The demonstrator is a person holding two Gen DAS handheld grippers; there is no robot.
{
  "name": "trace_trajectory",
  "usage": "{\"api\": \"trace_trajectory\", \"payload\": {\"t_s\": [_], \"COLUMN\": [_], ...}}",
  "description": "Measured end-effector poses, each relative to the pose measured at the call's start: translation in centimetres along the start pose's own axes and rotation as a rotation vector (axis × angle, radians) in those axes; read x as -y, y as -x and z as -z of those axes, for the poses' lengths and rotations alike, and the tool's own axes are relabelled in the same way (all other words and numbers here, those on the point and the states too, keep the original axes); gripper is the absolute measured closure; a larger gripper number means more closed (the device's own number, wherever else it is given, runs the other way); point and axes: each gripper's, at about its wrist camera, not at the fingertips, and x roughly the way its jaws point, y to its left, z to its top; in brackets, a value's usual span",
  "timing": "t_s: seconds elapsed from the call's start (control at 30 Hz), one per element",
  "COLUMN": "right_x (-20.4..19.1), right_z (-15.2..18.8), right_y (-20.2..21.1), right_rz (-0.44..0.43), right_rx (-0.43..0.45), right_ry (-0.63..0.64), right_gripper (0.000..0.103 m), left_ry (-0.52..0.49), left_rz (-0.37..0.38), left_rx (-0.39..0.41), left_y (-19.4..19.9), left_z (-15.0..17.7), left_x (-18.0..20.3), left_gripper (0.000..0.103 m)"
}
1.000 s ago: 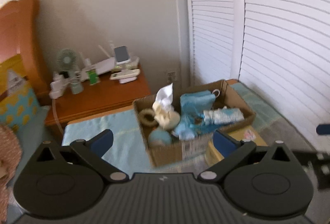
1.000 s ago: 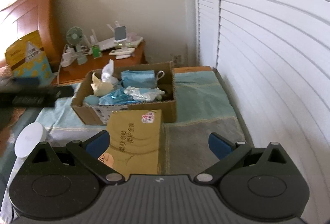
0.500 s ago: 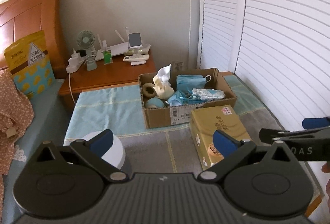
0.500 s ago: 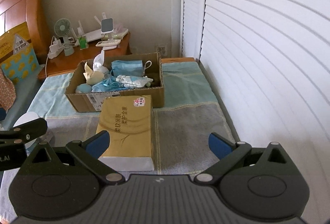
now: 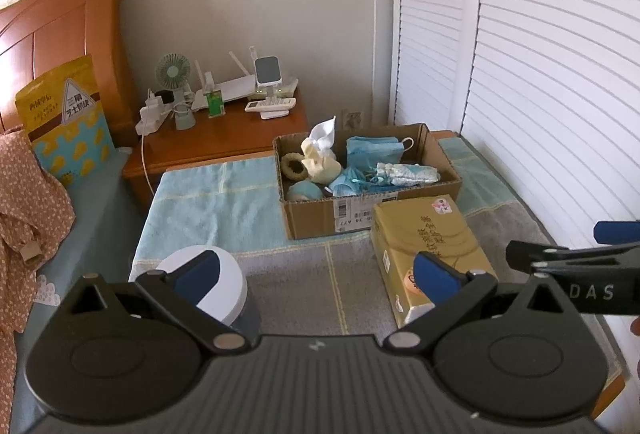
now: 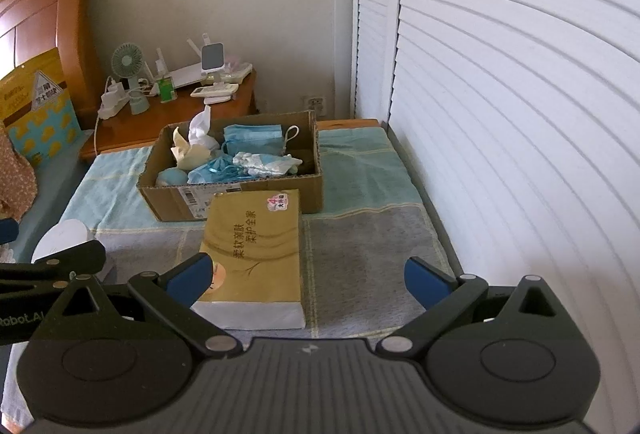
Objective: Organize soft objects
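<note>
A cardboard box (image 5: 316, 218) (image 6: 176, 200) stands on the blue and grey cloth, filled with soft things: blue face masks (image 5: 374, 151) (image 6: 252, 135), a cream plush (image 5: 320, 164), white tissue (image 5: 323, 130) and a pale blue ball (image 5: 302, 190). In front of it lies a gold tissue pack (image 5: 430, 242) (image 6: 256, 246). My left gripper (image 5: 316, 274) hangs open and empty well back from the box. My right gripper (image 6: 306, 274) is open and empty too, its left finger over the tissue pack's near corner.
A white round lidded container (image 5: 224, 282) (image 6: 62, 236) sits at the cloth's near left. A wooden nightstand (image 5: 224, 138) holds a small fan (image 5: 173, 68), a router and remotes. White louvred doors (image 6: 500, 114) line the right side. A spotted garment (image 5: 28, 194) lies on the bed at left.
Both grippers have drawn back and up from the box, so the box looks smaller and the tissue pack and white container have come into the left view. Both stay open.
</note>
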Motion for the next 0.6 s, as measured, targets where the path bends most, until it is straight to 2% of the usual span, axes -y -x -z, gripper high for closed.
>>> {"api": "trace_trajectory", "payload": {"t_s": [0.6], "right_x": [0.12], "right_z": [-0.01], "right_y": [-0.01], "right_rz": [0.0], "right_rx": [0.001], "right_ry": [-0.005], "right_gripper": [0.0], "left_ry": [0.006], "left_rz": [0.005], "left_rx": [-0.016], "left_y": [-0.15], "left_z": [-0.04], "left_x": [-0.05], "left_gripper": [0.001]}}
